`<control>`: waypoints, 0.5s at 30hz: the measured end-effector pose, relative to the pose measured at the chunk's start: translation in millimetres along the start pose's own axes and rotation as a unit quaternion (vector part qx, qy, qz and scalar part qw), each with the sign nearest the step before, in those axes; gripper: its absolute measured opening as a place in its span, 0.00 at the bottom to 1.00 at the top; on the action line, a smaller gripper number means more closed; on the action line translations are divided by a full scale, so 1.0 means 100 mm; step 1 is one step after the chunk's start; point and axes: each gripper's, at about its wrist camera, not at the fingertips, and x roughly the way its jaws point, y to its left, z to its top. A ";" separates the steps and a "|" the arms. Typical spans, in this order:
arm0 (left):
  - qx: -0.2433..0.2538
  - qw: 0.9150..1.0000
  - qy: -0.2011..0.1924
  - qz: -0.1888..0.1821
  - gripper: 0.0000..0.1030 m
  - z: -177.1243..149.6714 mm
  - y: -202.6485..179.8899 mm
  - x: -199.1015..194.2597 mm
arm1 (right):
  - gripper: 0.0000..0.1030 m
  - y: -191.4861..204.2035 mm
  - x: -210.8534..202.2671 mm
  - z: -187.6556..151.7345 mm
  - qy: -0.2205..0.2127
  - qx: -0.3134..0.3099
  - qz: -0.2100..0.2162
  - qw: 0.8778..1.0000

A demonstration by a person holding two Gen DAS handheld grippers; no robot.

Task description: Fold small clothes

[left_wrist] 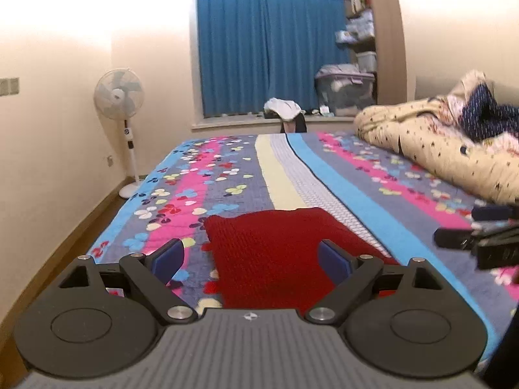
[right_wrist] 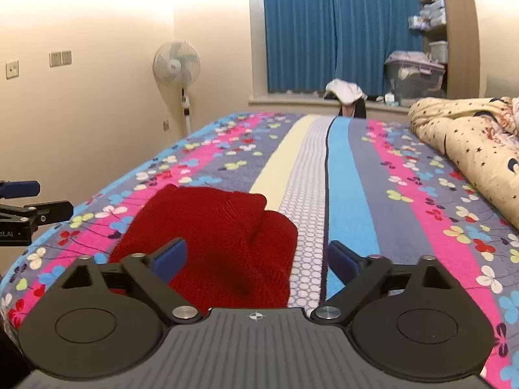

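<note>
A red knitted garment lies folded on the striped, flowered bedspread. In the left wrist view my left gripper hangs just above its near part, jaws wide open, blue pads apart and nothing pressed between them. In the right wrist view the same red garment lies left of centre with one layer folded over another. My right gripper is open above its right edge, holding nothing. Each gripper shows at the edge of the other's view: the right gripper, the left gripper.
A rolled cream quilt with dark stars lies at the right side of the bed. A standing fan is by the left wall. Blue curtains, a window ledge with clothes and a storage bin lie beyond the bed.
</note>
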 end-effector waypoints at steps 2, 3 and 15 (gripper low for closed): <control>-0.024 1.000 0.008 0.014 0.97 -0.07 -0.06 -0.11 | 0.97 0.06 -0.11 -0.06 -0.004 0.001 -0.009 1.000; -0.041 0.999 0.016 0.019 1.00 -0.14 -0.09 -0.16 | 0.97 0.09 -0.14 -0.08 -0.004 0.001 -0.011 1.000; -0.035 0.994 0.097 0.048 1.00 -0.31 -0.14 0.07 | 0.99 0.33 0.00 -0.13 0.015 -0.017 -0.012 1.000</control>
